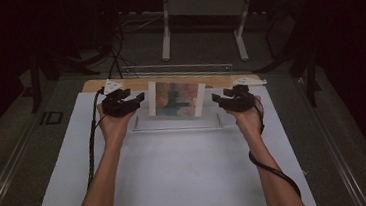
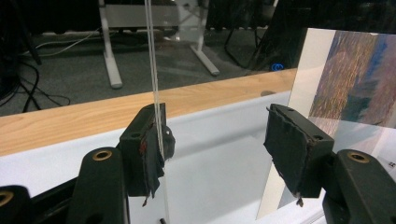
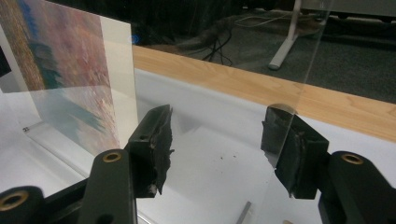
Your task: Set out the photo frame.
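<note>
Thing in hand: a clear acrylic picture frame [image 1: 178,111] stands upright near the far edge of the worktop [image 1: 178,183], midway between its far corners, holding a landscape print [image 1: 176,99] with white side margins.
Left gripper: the left gripper [image 1: 138,98] is at the frame's left side; in the left gripper view its jaws are spread, and the clear sheet's edge [image 2: 156,93] runs upright against the left-hand jaw pad, while the other pad stands apart, near the print [image 2: 355,79].
Right gripper: the right gripper [image 1: 217,99] is at the frame's right side, jaws spread; the clear sheet's edge [image 3: 299,93] crosses the right-hand pad.
Open room: the white sheet covering the worktop is bare from the frame to the near edge.
Far edge: a bare wooden strip [image 1: 134,83], just behind the frame.
Beyond: grey floor, cables [image 1: 114,54] and a white table stand [image 1: 203,11], well apart.
</note>
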Action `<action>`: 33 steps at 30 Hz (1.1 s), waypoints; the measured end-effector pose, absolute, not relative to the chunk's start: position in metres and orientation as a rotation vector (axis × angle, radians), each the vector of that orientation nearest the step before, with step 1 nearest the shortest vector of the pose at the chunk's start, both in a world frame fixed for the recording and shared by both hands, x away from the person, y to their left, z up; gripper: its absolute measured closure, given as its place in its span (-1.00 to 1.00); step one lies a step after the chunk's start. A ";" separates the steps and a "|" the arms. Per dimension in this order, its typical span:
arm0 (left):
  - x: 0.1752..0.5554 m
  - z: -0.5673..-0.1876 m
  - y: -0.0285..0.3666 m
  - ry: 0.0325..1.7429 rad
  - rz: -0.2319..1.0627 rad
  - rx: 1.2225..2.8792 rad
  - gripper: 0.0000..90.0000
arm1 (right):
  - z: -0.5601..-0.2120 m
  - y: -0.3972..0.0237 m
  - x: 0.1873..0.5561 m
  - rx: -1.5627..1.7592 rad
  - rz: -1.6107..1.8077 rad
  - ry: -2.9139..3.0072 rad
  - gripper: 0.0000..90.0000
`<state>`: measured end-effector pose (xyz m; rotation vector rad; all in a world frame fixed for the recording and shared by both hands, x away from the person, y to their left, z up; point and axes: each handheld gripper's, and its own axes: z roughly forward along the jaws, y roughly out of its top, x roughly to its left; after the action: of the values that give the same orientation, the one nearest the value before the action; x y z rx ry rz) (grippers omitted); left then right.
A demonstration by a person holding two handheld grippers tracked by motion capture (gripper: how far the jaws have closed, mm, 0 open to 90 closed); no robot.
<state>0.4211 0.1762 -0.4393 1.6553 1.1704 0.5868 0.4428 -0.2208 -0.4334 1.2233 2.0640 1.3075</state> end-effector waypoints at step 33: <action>0.382 -0.435 0.183 1.201 0.524 1.672 -0.13 | -0.423 -0.216 0.400 1.235 1.296 2.084 -0.03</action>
<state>0.3823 0.1833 -0.4353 1.6724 1.2013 0.5243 0.4003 -0.2159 -0.4234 1.2347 2.0844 1.2961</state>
